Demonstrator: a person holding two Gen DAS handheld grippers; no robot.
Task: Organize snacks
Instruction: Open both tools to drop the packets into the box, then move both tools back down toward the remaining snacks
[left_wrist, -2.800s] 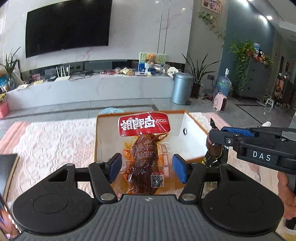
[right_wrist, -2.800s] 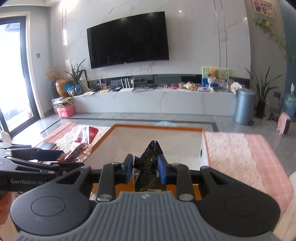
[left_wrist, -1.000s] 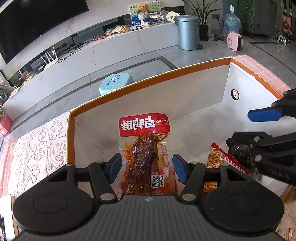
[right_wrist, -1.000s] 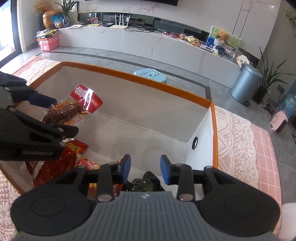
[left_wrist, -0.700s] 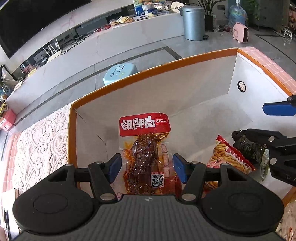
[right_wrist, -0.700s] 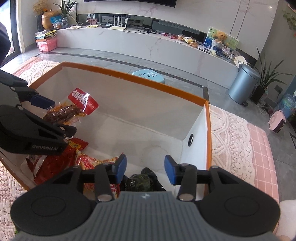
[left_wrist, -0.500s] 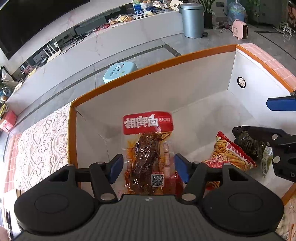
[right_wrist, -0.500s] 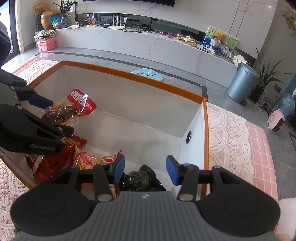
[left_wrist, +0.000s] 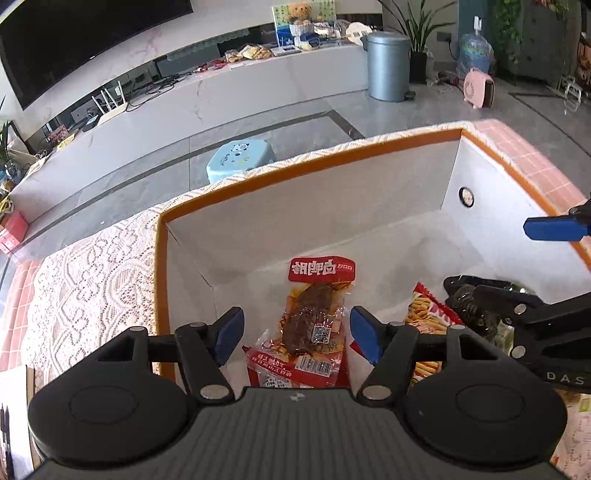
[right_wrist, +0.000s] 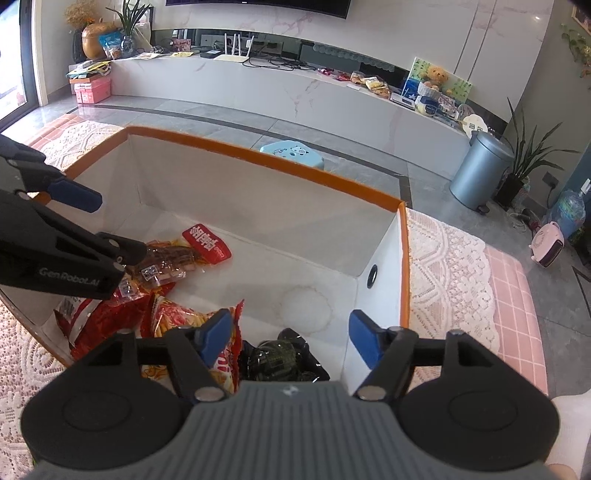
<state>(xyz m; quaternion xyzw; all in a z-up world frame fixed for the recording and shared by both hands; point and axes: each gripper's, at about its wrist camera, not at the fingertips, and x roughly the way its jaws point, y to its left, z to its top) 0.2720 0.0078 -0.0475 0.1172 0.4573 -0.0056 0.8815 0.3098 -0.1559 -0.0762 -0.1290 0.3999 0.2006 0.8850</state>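
- The left gripper (left_wrist: 297, 334) hangs over the near left part of the box (left_wrist: 306, 162), its blue-padded fingers (left_wrist: 229, 334) spread wide with nothing between them.
- Below and between those fingers lies the meat snack pack (left_wrist: 314, 314), a clear pouch with a red header, flat on the box floor and touching neither pad.
- The pack's near end overlaps a red snack bag (left_wrist: 291, 369) that sits just under the gripper's body.
- Just beyond the left gripper's right finger lies a chips bag (left_wrist: 428, 317) printed with yellow sticks.
- The right gripper (right_wrist: 290, 334) hovers over the near right corner of the box (right_wrist: 404, 236), fingers (right_wrist: 364, 336) also wide apart and gripping nothing.
- Beneath the gap between its fingers, close to the gripper body, rests a dark glossy snack pouch (right_wrist: 280, 360) on the box floor, free of both pads.
- The chips bag (right_wrist: 192, 321) lies under and beside the right gripper's left finger, touching the dark pouch's side.
- From the right wrist view, the left gripper (right_wrist: 107, 229) is off to the left, with the meat snack pack (right_wrist: 177, 258) below its fingertips.
- The box stands on a lace tablecloth (left_wrist: 92, 273), white inside with an orange rim.
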